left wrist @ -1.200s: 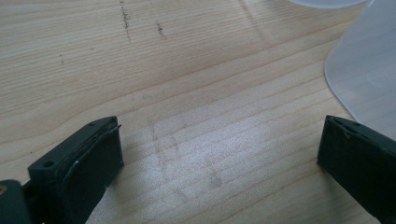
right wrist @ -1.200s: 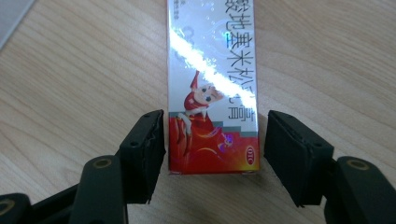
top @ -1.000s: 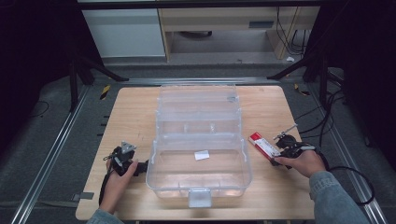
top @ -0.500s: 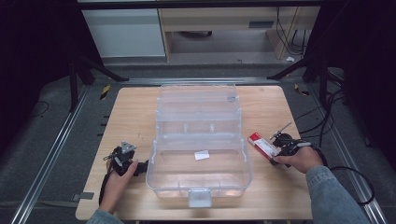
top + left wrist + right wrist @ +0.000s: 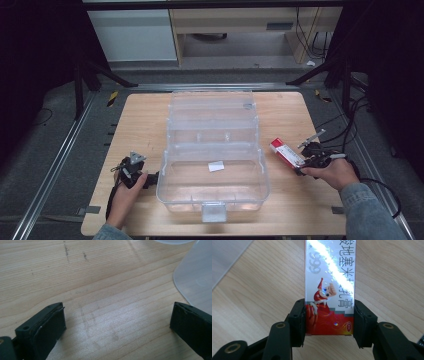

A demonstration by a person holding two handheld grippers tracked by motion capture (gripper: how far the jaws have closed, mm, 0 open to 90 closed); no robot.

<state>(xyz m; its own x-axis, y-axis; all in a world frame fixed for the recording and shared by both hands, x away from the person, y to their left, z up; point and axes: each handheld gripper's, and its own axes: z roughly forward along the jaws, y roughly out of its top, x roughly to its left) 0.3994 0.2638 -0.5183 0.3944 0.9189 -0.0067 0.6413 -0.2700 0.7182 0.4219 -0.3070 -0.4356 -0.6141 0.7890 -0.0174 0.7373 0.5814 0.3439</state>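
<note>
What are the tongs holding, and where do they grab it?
The right tongs pinch the red end of a small box by its two sides. The left tongs hold nothing.

I see bare table (image 5: 145,120) left of the clear box (image 5: 215,165), free to pass | box fills the centre, its raised lid (image 5: 212,112) blocking the back | right strip open except the red-and-white carton (image 5: 286,152) near the box wall

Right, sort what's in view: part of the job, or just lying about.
Part of the job:
- red and white box, clamped by the right gripper
- open clear plastic case

Lying about:
- small white slip inside the case
- left gripper, open over bare table
</note>
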